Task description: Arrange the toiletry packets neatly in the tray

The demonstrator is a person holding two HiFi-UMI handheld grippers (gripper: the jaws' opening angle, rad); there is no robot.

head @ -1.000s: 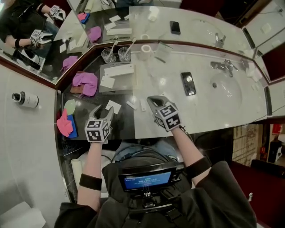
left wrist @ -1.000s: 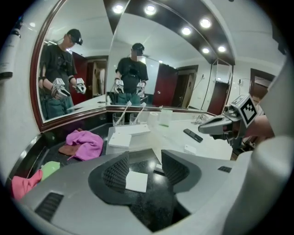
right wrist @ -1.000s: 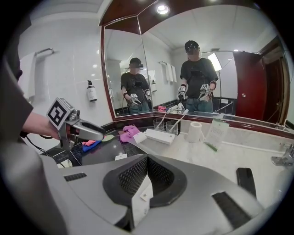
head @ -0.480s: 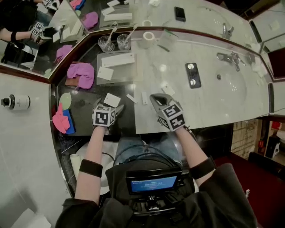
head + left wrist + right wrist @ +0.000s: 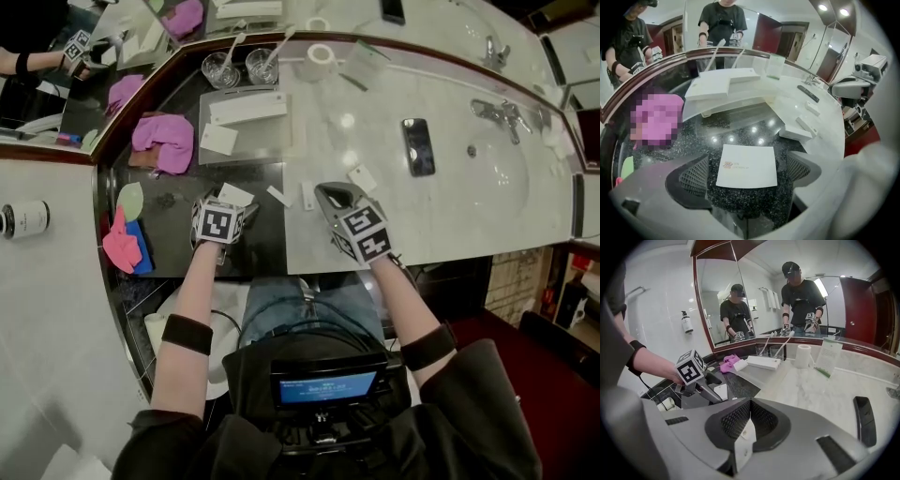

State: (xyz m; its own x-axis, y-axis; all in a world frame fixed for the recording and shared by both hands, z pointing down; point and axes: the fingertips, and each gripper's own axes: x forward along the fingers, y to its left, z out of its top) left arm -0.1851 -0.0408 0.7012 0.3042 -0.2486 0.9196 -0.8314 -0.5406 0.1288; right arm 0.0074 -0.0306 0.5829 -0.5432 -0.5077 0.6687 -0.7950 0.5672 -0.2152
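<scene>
A square white packet (image 5: 747,165) lies flat on the black counter between the fingers (image 5: 693,176) of my left gripper (image 5: 746,171), whose jaws have just been opening and do not press on it. From the head view, the left gripper (image 5: 232,208) points steeply down at that packet (image 5: 234,194). My right gripper (image 5: 747,420) is shut on a small white packet (image 5: 743,441) held edge-on, and it hovers over the marble (image 5: 328,193). The clear tray (image 5: 272,141) behind holds a long white box (image 5: 247,108) and one packet (image 5: 217,139).
Loose packets (image 5: 277,195) (image 5: 307,195) (image 5: 361,178) lie on the marble near the counter's step. A pink cloth (image 5: 161,142), two glasses (image 5: 241,67), a toilet roll (image 5: 319,62), a phone (image 5: 417,145) and the sink (image 5: 511,173) surround the work area.
My left gripper has sunk to the black counter and tipped downward, now straddling the square packet with wider jaws. My right gripper has dropped a little, still shut on its packet.
</scene>
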